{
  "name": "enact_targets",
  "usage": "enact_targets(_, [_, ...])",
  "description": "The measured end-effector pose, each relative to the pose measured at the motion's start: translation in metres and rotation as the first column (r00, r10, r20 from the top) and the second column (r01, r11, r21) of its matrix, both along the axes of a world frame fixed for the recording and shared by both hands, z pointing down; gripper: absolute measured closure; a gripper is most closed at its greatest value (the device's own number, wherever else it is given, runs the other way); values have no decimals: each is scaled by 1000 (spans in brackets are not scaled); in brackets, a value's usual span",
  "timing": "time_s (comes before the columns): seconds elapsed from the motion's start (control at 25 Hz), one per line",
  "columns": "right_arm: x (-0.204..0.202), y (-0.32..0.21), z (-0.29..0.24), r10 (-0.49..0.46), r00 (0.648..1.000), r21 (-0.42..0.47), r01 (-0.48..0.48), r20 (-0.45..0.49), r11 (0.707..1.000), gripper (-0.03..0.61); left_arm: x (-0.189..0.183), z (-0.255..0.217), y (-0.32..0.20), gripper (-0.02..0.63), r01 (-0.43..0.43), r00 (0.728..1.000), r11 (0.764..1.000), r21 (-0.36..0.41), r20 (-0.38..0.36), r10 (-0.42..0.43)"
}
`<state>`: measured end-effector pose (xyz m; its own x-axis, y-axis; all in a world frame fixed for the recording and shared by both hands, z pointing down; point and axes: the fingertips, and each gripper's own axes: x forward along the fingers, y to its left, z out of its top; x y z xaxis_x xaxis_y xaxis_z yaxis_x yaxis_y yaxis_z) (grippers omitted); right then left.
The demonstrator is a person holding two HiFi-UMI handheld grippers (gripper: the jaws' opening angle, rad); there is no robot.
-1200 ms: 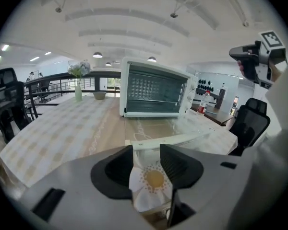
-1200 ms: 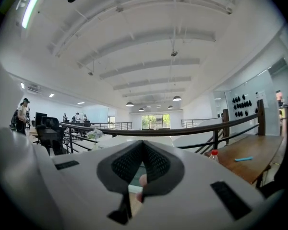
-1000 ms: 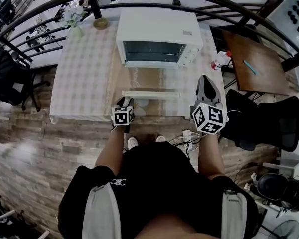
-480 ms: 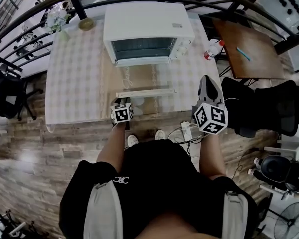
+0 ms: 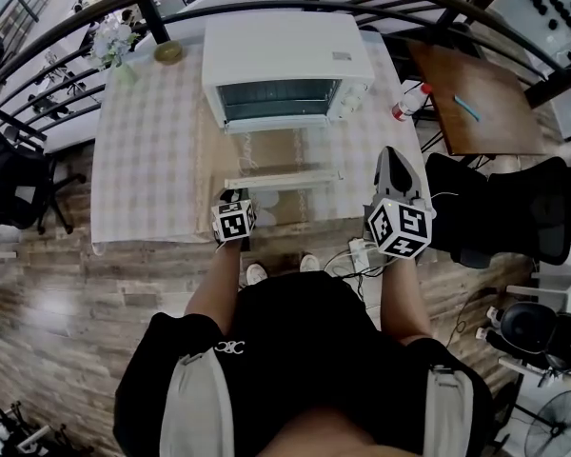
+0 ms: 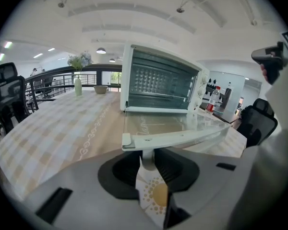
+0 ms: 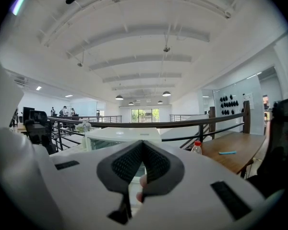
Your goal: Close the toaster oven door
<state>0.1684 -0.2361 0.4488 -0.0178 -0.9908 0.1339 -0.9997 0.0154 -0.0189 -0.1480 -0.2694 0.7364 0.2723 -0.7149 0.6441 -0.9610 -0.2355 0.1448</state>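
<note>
The white toaster oven (image 5: 285,60) stands at the back of the table with its glass door (image 5: 281,150) folded down flat. The door's white handle bar (image 5: 284,181) faces me. My left gripper (image 5: 233,198) sits at the bar's left end. In the left gripper view the handle bar (image 6: 177,139) crosses just above the jaws, and its short post stands between the left gripper's (image 6: 147,159) pads, which have just been closing and now touch it. My right gripper (image 5: 392,155) hangs right of the table, shut, with nothing in it; the right gripper (image 7: 143,145) points toward the oven (image 7: 120,138).
The checked tablecloth covers the table (image 5: 143,160). A flower vase (image 5: 114,50) and a small bowl (image 5: 168,51) stand at its back left. A bottle (image 5: 406,108) stands right of the oven. A brown wooden table (image 5: 476,103) and a black chair (image 5: 514,217) are to the right.
The head view has shifted a little. Both grippers keep their places at the table's front, and the oven door still lies open.
</note>
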Motion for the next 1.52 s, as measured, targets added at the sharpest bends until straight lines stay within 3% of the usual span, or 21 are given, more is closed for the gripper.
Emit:
enact_targets(0.4, [-12, -5, -5, -33, 999, 34, 32, 26, 999, 584, 0, -80, -36, 522, 21, 998, 986, 168, -61, -11])
enact_targets(0.64, [-8, -2, -9, -30, 998, 57, 27, 47, 998, 584, 0, -110, -57, 518, 47, 995, 982, 181, -95, -30])
enact_targets(1.12, [14, 6, -15, 6, 997, 89, -13, 79, 996, 584, -1, -135, -90, 517, 65, 995, 995, 75, -86, -59])
enact_targets(1.32, [22, 12, -20, 13, 996, 100, -21, 87, 995, 584, 0, -143, -107, 517, 64, 996, 997, -39, -60, -66])
enact_targets(1.52, [27, 17, -18, 15, 995, 95, -24, 95, 995, 584, 2, -154, -131, 517, 67, 997, 985, -162, -21, -71])
